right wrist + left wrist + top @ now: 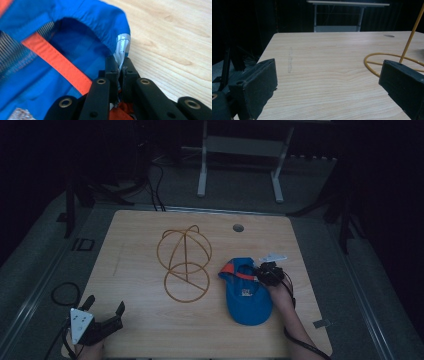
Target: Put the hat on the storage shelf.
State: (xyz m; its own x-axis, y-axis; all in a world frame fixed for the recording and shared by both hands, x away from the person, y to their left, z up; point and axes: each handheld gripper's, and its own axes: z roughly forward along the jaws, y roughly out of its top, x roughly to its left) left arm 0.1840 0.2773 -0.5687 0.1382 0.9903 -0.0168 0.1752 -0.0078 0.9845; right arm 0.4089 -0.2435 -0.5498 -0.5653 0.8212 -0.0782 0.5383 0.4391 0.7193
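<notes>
Right claw (119, 67) pinching rim of blue cap (247, 292), lying on table (150, 330) right of wire stand (185, 265). Stand lies leftward of cap. Left claw (104, 306) spread, idle, near corner.

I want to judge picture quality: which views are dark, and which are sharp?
High view: dim overall, black surroundings, table visible. Left gripper view: wood evenly lit, dark background, near claw pads soft. Right gripper view: brightest, blue cap and right claw mostly sharp.
</notes>
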